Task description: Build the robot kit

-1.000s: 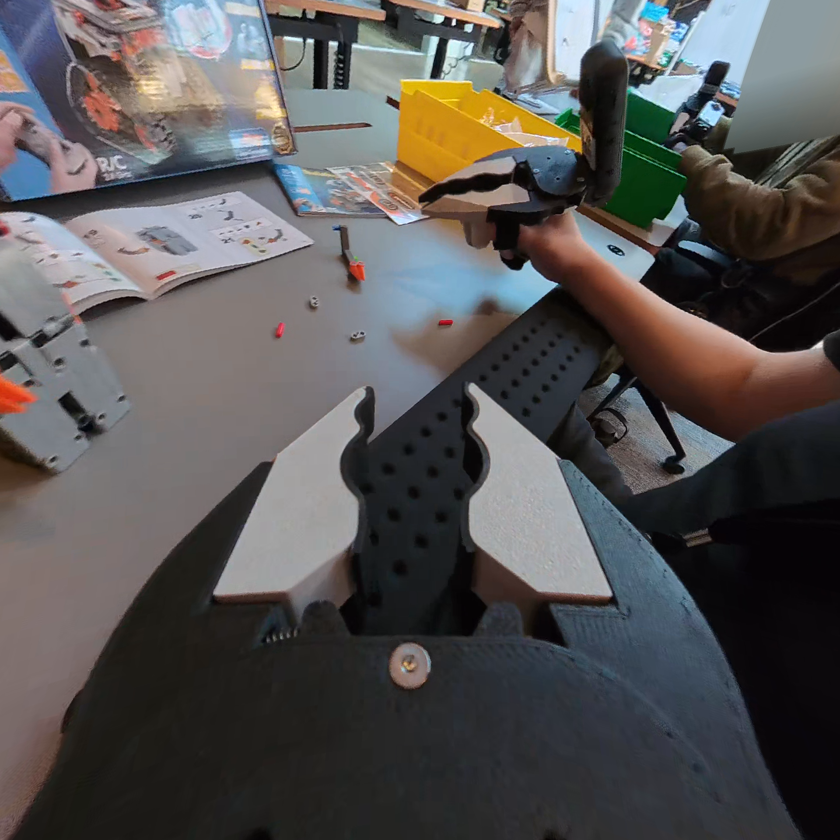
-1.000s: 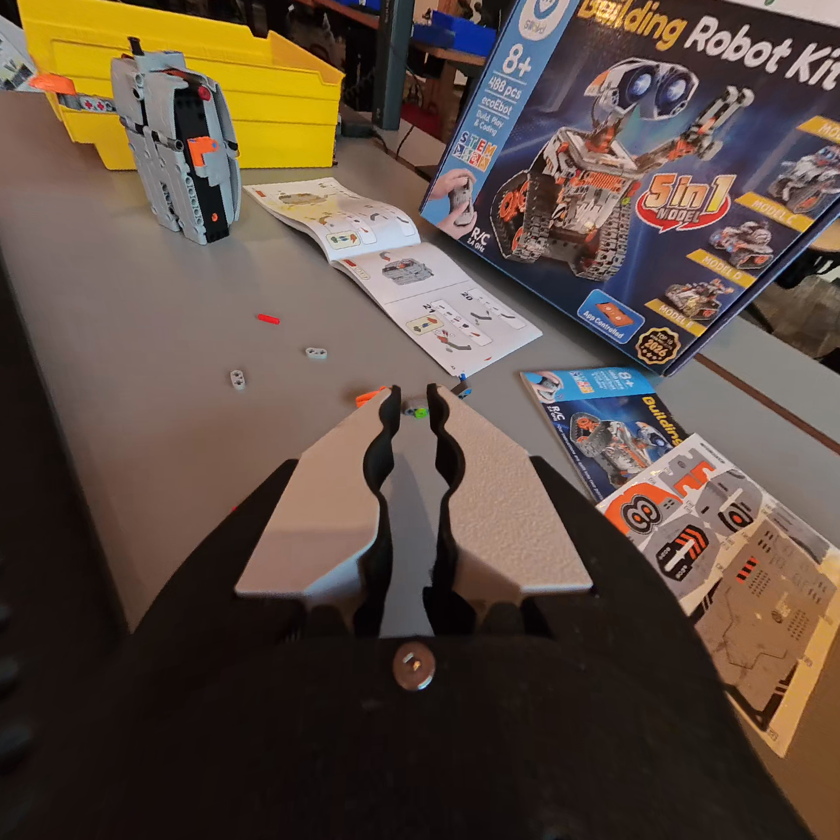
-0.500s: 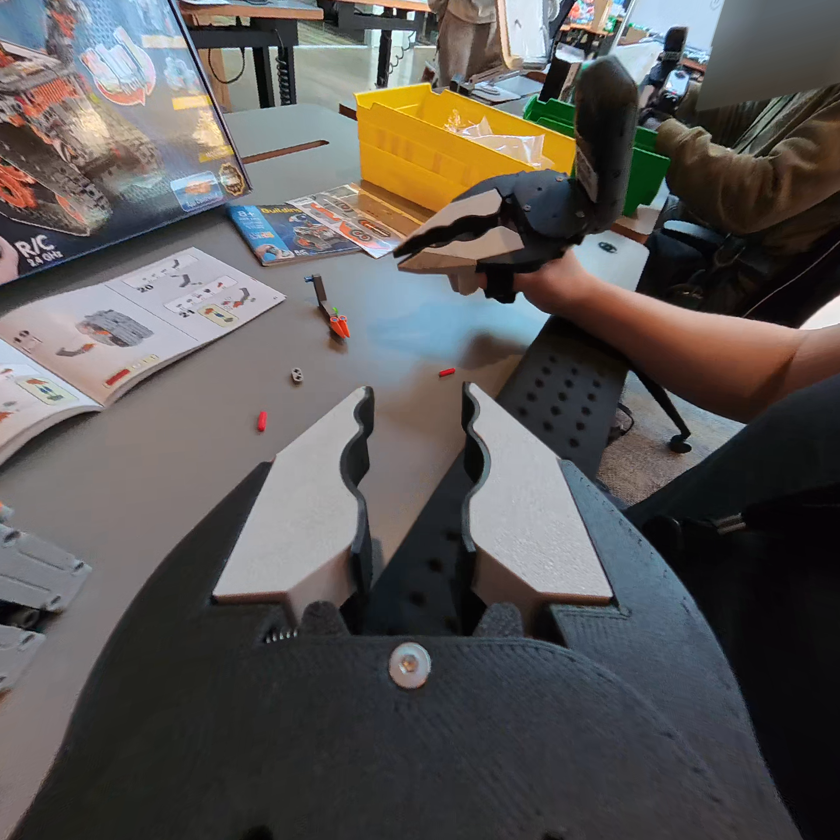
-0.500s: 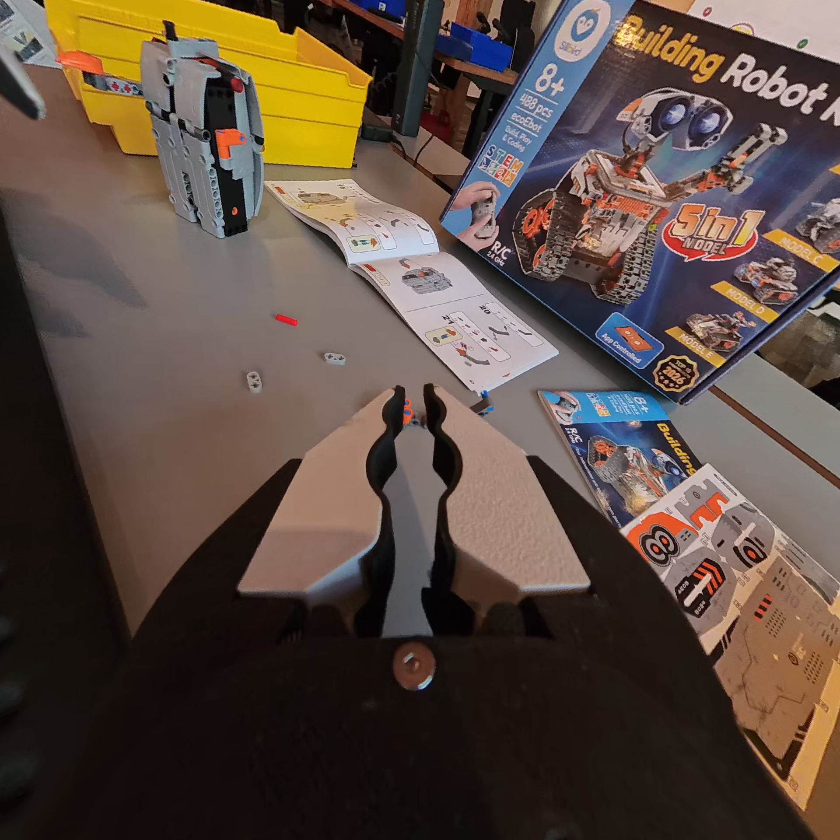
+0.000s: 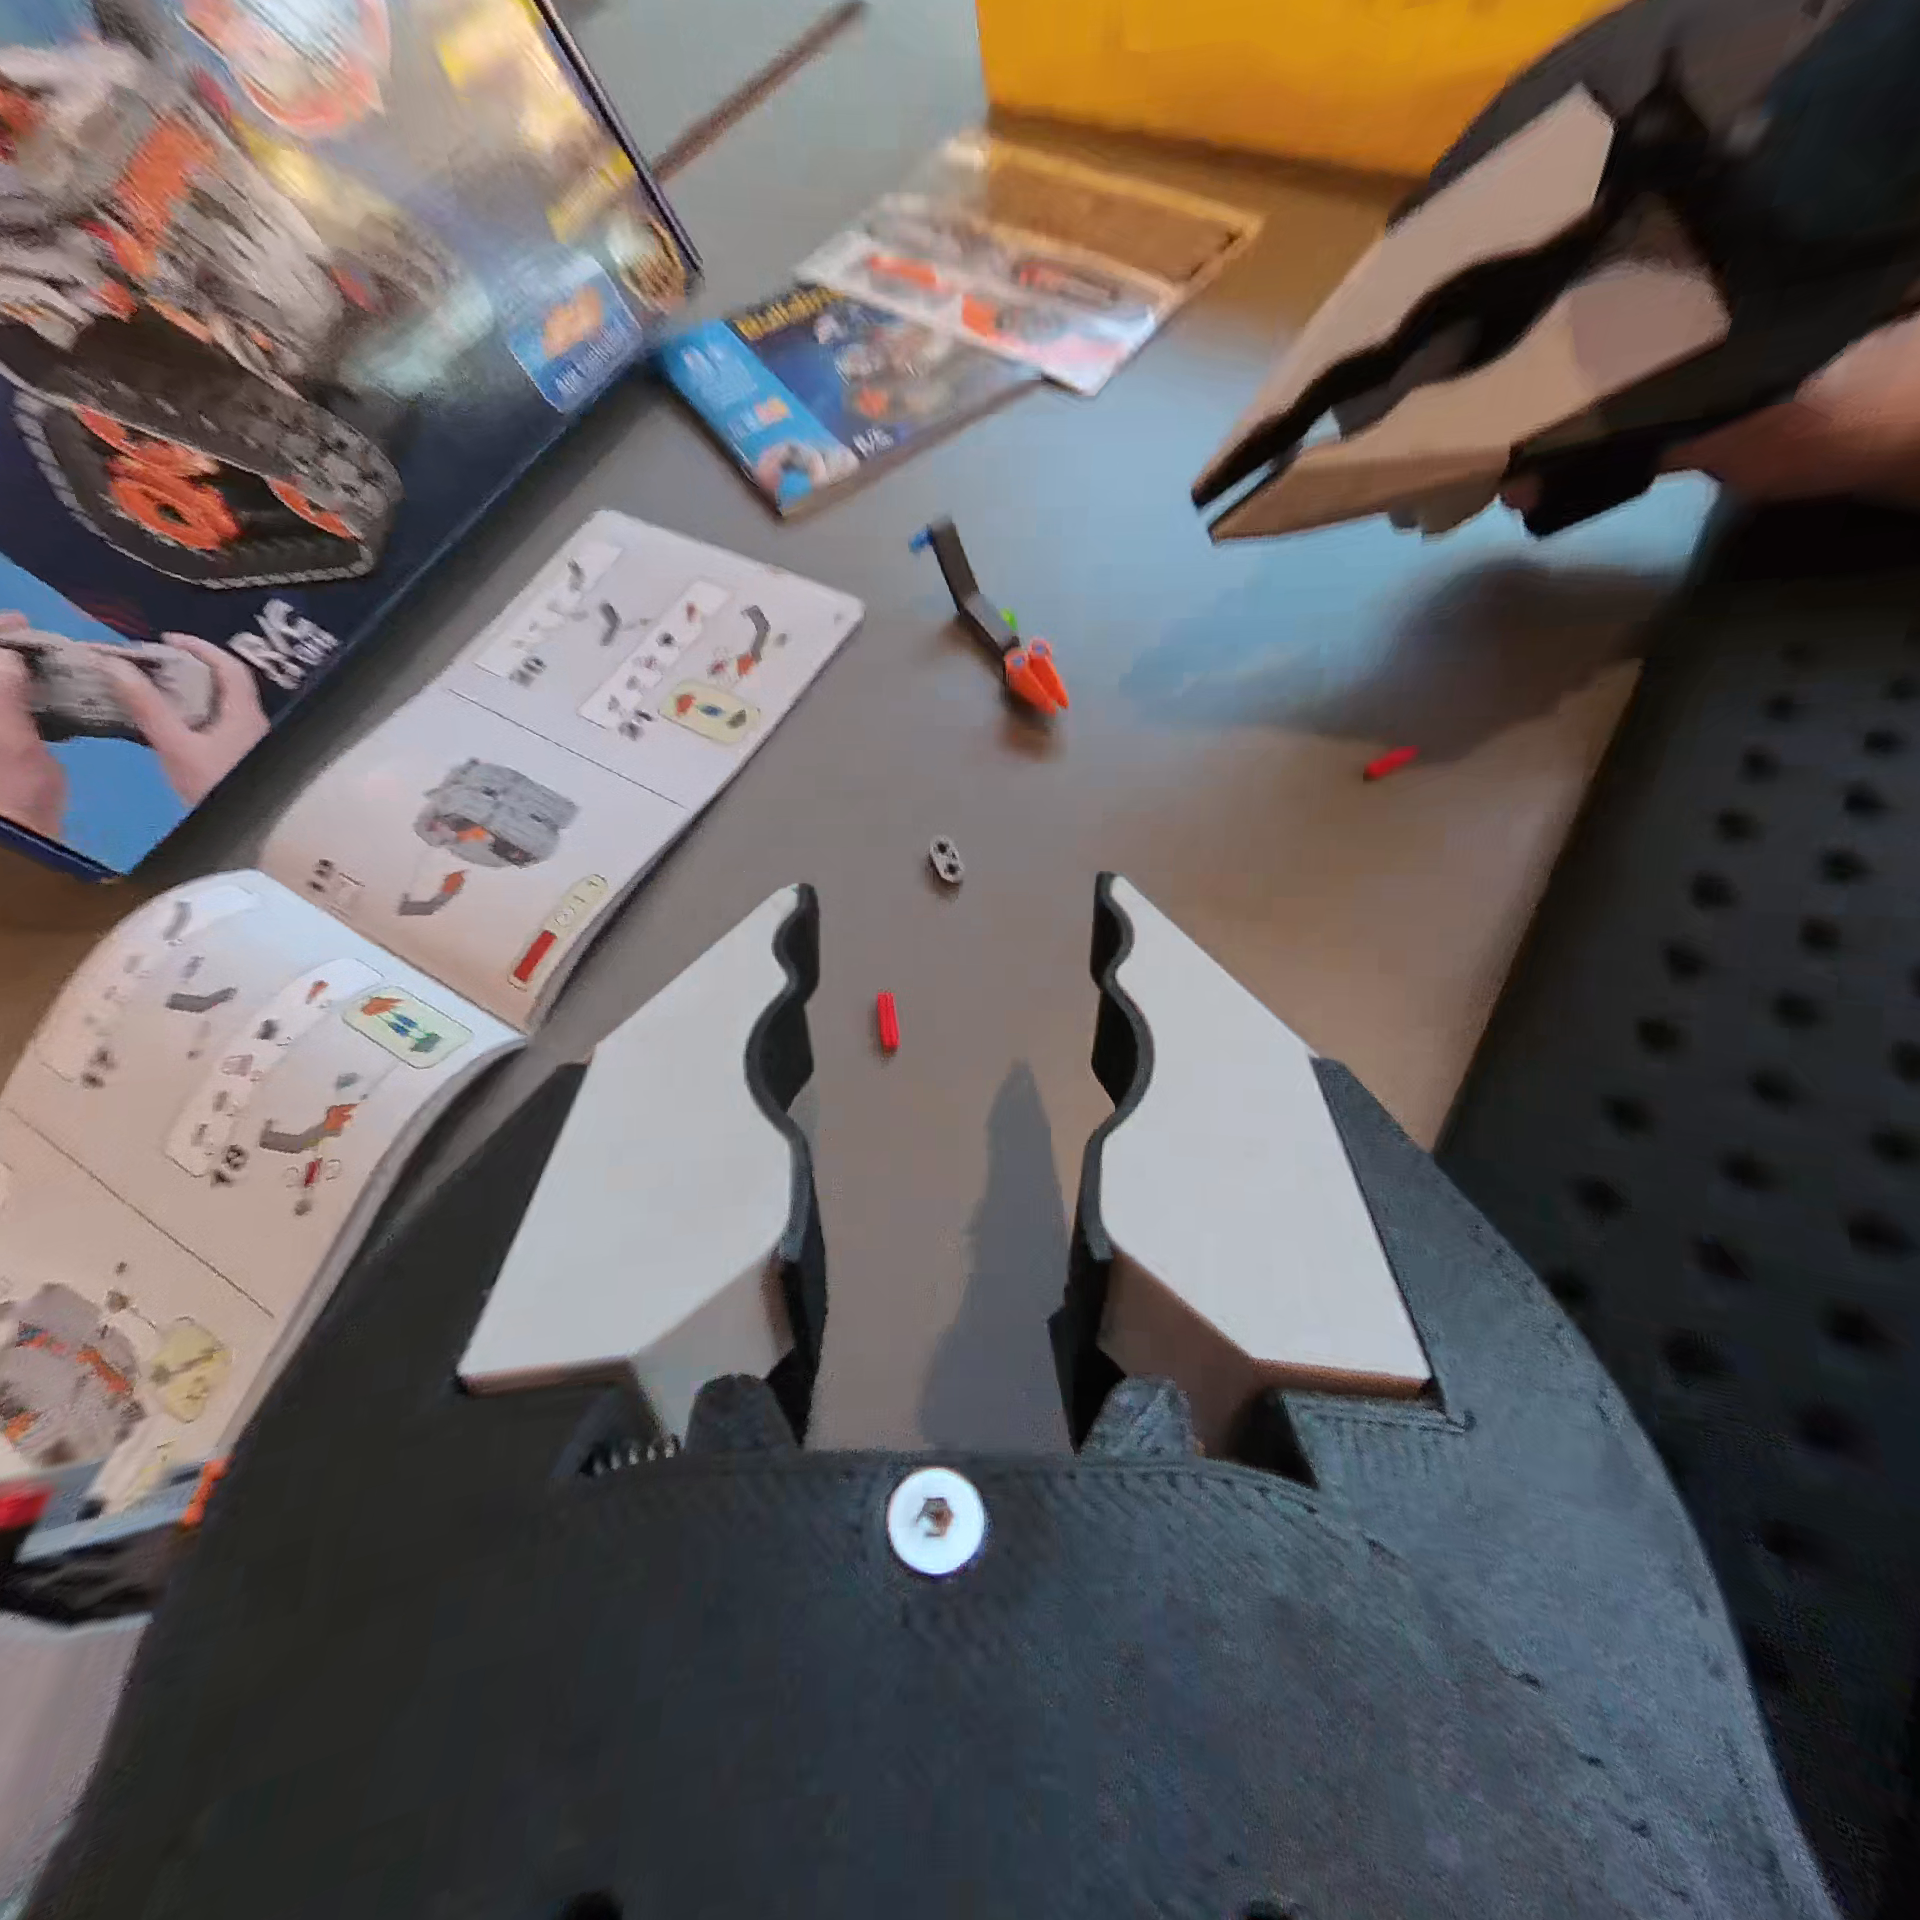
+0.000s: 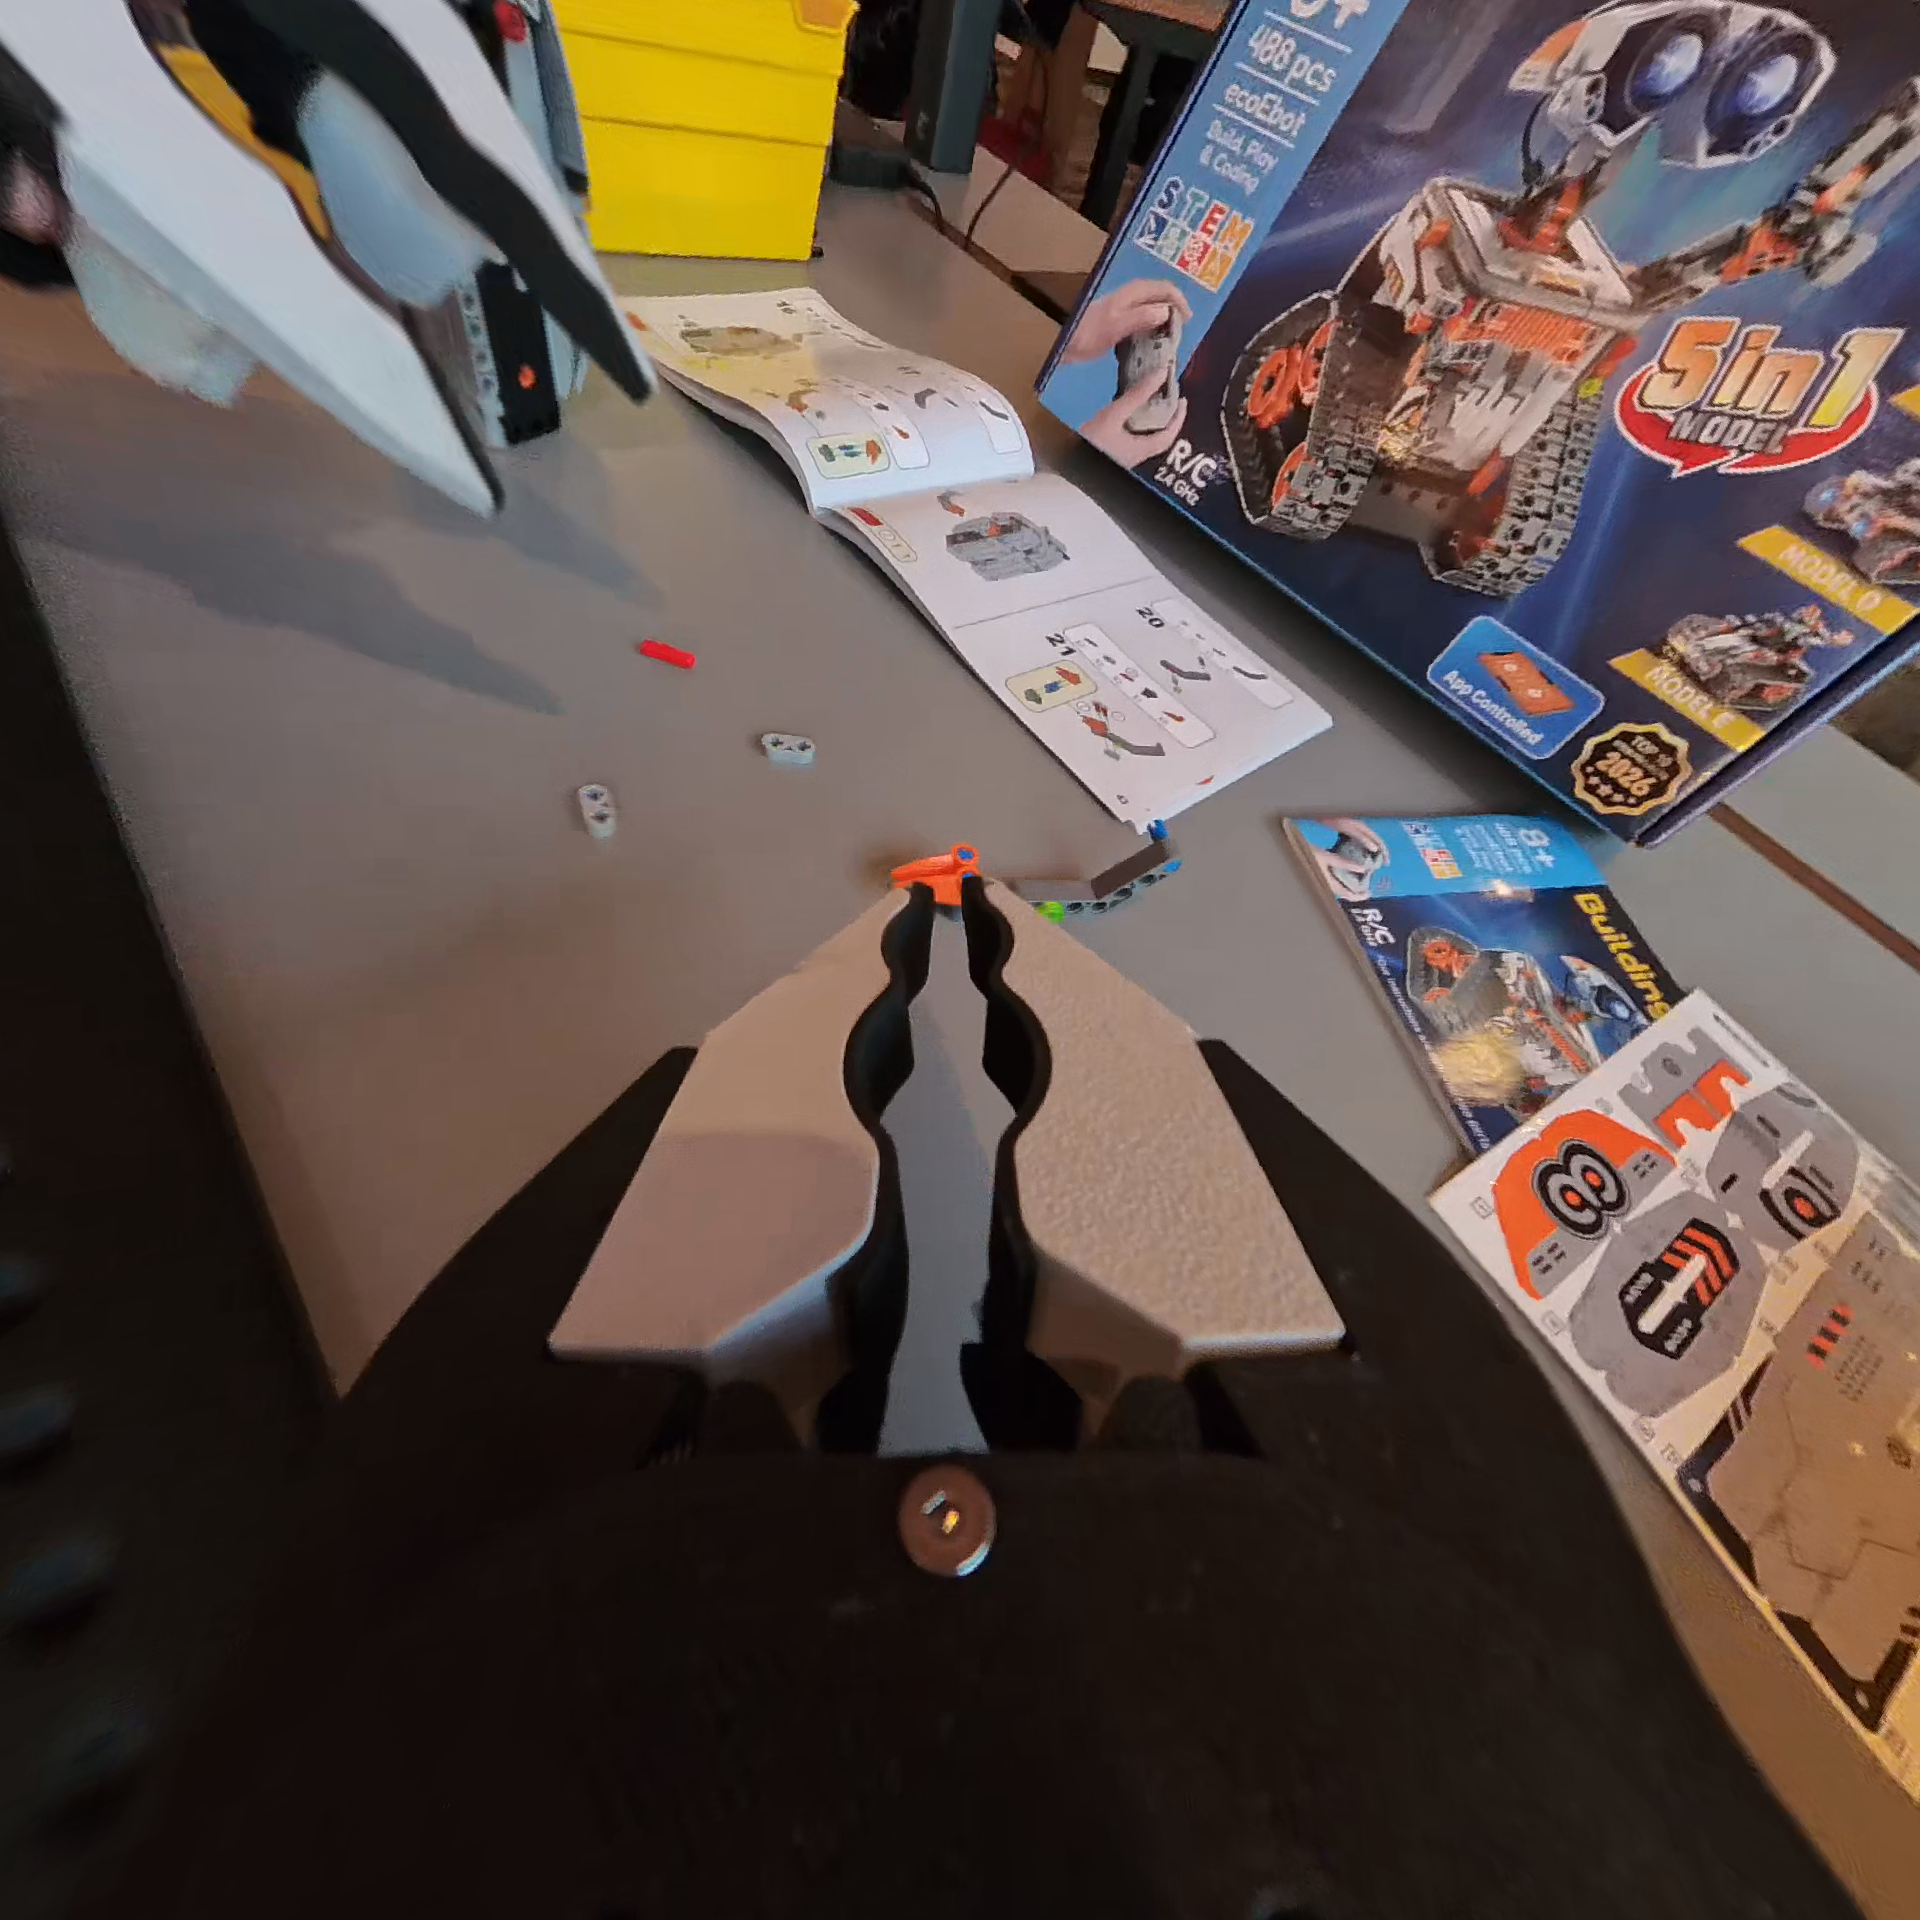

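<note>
Left gripper [image 5: 954, 894] hovers over the tabletop [image 5: 1195, 935], fingers wide apart, empty; red pin [image 5: 885, 1020] between them, grey connector [image 5: 944, 862] at 12 o'clock. Right gripper [image 6: 940, 896], fingers nearly together (contact unclear), tips at the orange-tipped piece [image 6: 935, 868]

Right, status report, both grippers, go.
Left gripper open, empty, over red pin. Right gripper nearly shut, empty, tips at orange-tipped piece. Nothing between.

Matt grey table [image 6: 312, 831], glossy cardboard box [image 6: 1558, 312], paper booklet [image 6: 987, 561]
</note>
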A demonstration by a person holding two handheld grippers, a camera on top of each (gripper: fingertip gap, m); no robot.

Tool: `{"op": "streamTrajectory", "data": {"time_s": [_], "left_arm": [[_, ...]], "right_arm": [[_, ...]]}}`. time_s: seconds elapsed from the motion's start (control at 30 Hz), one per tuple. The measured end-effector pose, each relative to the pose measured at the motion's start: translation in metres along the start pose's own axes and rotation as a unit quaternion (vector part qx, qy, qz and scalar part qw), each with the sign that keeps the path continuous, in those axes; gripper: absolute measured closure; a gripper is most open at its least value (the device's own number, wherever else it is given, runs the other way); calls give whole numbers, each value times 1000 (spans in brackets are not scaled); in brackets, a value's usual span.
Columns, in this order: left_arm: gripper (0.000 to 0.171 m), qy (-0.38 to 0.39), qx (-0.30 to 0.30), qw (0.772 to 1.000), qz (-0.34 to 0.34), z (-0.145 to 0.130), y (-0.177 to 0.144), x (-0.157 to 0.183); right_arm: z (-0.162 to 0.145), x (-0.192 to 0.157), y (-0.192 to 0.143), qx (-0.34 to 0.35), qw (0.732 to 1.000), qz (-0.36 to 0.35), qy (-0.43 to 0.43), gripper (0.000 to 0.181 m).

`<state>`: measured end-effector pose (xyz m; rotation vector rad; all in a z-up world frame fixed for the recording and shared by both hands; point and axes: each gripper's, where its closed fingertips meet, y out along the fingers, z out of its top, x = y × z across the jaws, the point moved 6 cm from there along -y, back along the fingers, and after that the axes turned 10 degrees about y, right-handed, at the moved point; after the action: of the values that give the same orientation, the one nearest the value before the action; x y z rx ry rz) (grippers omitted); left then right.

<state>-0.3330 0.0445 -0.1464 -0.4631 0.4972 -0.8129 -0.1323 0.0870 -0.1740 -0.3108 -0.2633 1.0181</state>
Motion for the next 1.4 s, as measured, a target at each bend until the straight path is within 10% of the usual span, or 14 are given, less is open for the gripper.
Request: {"op": "streamTrajectory", "data": {"time_s": [0.77, 1.2, 1.3, 1.4], "left_arm": [[154, 263, -215, 905, -255, 0, 64, 32], [142, 475, -370, 788, -131, -4, 59, 50], [141, 463, -363, 798, -132, -4, 59, 49], [142, 351, -318, 865, -167, 1, 57, 39]], "right_arm": [[8, 11, -17, 28, 999, -24, 19, 177], [5, 9, -10, 17, 999, -2, 31, 178], [4, 7, -9, 9, 1000, -4, 19, 177], [3, 6, -9, 5, 1000, -8, 11, 177]]}}
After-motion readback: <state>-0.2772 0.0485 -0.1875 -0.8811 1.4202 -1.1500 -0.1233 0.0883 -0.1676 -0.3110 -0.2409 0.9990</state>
